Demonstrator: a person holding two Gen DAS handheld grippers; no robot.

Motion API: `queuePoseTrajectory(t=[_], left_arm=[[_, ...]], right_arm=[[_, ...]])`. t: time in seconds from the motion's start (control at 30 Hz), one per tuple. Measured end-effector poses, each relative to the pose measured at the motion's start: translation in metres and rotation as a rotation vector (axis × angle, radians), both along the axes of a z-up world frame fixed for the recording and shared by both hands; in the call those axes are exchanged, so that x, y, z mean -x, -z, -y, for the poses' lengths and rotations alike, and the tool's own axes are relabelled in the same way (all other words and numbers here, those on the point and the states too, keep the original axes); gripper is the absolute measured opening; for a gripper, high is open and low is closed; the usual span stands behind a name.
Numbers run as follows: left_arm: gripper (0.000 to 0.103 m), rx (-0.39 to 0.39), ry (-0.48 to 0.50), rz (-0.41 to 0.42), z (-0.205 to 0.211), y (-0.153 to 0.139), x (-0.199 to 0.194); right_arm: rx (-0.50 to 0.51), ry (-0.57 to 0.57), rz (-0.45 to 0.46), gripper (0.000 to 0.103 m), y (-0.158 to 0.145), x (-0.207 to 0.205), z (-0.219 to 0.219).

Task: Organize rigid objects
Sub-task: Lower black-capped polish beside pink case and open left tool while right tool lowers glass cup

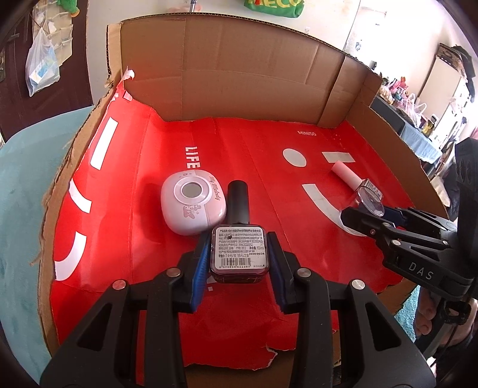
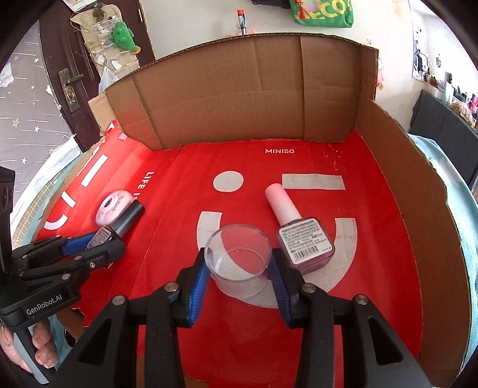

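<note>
Inside the cut-open cardboard box (image 1: 239,77), over its red paper lining (image 1: 254,155), the left gripper (image 1: 239,256) is clamped on a dark nail polish bottle (image 1: 239,253), its blue pads (image 1: 200,265) pressing both sides of the square base. The bottle's black cap (image 1: 238,198) points to the far side, and a white label with small print, a barcode and "10ml" covers the base facing the camera. Just left of the cap, touching or nearly so, lies a pale pink rounded case (image 1: 192,206) with a round window and the script "My Melody".

To the right, the right gripper (image 2: 239,268) is closed on a clear plastic cup (image 2: 239,256), which tilts with its open mouth toward that camera. Just right of the cup a pink nail polish bottle (image 2: 298,235) lies on the lining, its pale pink cap (image 2: 280,203) pointing far, with a barcode label on its base.

The lining carries white print: "MINISO" (image 2: 279,151) at the far edge, "LIFE" (image 1: 192,157) toward the left, and a large smiling-face logo (image 2: 227,181). One gripper body reads "DAS", the other "GenRobot.AI". A green bag (image 2: 322,12) with yellow letters hangs on the far wall.
</note>
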State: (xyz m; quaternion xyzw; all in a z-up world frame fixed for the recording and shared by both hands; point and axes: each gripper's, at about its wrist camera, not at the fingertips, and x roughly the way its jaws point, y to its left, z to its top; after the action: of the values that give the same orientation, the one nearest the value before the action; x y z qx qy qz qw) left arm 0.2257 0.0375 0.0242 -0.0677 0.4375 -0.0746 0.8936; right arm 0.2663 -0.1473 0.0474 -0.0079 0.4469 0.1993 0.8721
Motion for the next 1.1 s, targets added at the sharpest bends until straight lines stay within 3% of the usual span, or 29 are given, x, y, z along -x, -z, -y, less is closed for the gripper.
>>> queuePoseTrajectory(t=[1.03, 1.1], left_arm=[[0.036, -0.031, -0.005, 0.003, 0.0011, -0.0009, 0.0014], [0.044, -0.027, -0.007, 0.015, 0.0004, -0.0035, 0.0029]], right_arm=[[-0.010, -0.003, -0.005, 0.043, 0.0006, 0.0017, 0.0001], [-0.013, -0.003, -0.006, 0.043, 0.0010, 0.0018, 0.0003]])
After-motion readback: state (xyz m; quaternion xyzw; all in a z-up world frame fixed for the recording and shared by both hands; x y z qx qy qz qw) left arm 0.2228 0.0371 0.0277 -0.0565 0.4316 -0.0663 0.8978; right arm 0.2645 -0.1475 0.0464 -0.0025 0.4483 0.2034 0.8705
